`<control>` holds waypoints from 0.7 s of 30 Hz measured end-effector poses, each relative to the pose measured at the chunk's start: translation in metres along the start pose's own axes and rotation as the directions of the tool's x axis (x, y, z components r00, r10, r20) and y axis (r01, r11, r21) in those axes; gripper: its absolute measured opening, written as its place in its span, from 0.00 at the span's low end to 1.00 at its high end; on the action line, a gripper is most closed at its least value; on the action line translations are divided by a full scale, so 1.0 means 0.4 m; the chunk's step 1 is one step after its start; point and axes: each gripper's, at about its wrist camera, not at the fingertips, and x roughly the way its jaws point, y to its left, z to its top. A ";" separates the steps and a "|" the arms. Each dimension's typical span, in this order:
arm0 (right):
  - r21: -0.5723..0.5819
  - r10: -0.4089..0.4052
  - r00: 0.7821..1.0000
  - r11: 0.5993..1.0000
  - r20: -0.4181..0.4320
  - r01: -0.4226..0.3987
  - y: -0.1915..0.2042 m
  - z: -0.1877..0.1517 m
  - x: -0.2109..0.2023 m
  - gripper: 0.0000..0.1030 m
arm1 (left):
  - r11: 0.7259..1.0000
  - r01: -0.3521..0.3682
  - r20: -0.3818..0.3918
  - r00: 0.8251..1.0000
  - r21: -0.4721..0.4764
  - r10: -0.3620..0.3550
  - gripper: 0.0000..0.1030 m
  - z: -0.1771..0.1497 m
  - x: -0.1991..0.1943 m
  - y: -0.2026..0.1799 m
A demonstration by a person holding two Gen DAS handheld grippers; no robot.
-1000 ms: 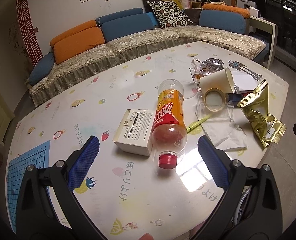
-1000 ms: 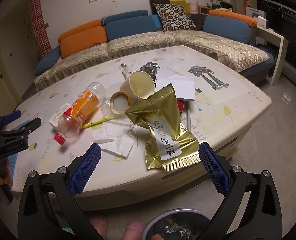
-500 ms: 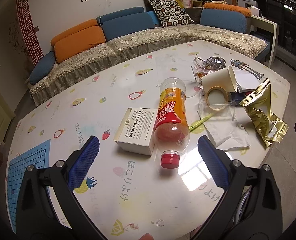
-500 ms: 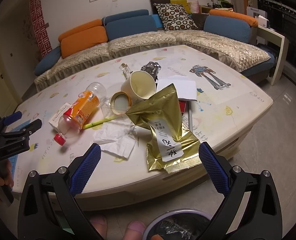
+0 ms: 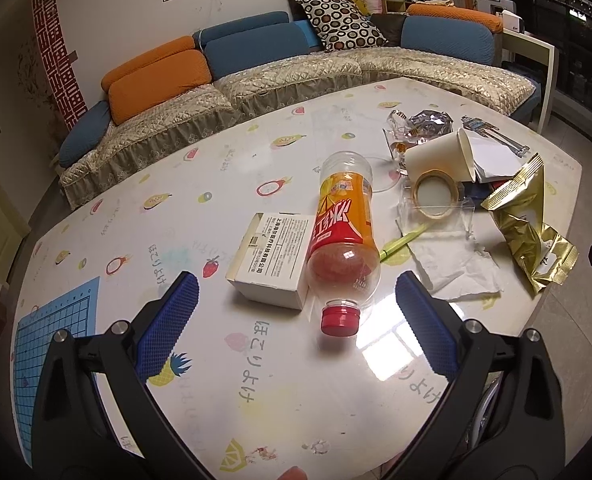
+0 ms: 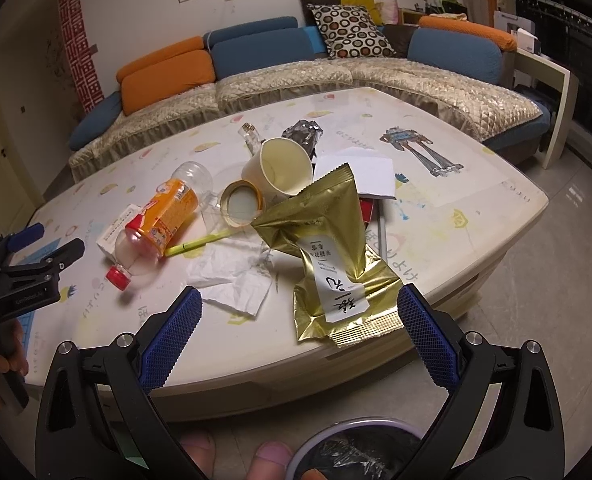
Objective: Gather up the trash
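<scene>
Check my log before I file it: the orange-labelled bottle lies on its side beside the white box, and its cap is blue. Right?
One detail is wrong: the cap is red, not blue, as the left wrist view shows. The bottle does lie on its side beside the white box.

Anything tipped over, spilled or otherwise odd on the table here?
Yes. The plastic bottle lies on its side against a white box, and the paper cup is tipped over, mouth sideways. A crumpled tissue and a creased gold packet lie beside them. No spilled liquid shows.
</scene>
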 end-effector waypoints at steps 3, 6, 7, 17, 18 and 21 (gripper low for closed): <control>-0.002 0.000 1.000 1.000 0.001 0.000 0.002 0.001 0.001 0.94 | 1.000 -0.002 0.001 1.000 -0.001 0.002 0.94 0.000 0.001 -0.001; 0.000 0.001 1.000 1.000 -0.004 -0.001 0.004 0.000 0.007 0.94 | 1.000 -0.003 -0.003 1.000 -0.001 0.003 0.94 0.000 0.006 -0.003; 0.000 0.001 1.000 1.000 -0.005 -0.001 0.005 0.001 0.009 0.94 | 1.000 -0.004 -0.004 1.000 -0.002 0.004 0.94 0.000 0.007 -0.003; -0.007 -0.010 0.999 1.000 -0.036 0.010 0.003 0.006 0.058 0.94 | 1.000 0.000 -0.037 0.999 0.010 0.001 0.94 -0.003 0.049 -0.016; -0.009 -0.013 0.999 1.000 -0.042 0.013 0.004 0.007 0.066 0.94 | 1.000 0.004 -0.043 0.999 0.012 -0.004 0.94 -0.004 0.056 -0.019; -0.021 -0.020 0.998 1.000 -0.051 0.019 0.005 0.010 0.086 0.94 | 1.000 0.011 -0.060 0.998 0.016 -0.010 0.94 -0.003 0.081 -0.030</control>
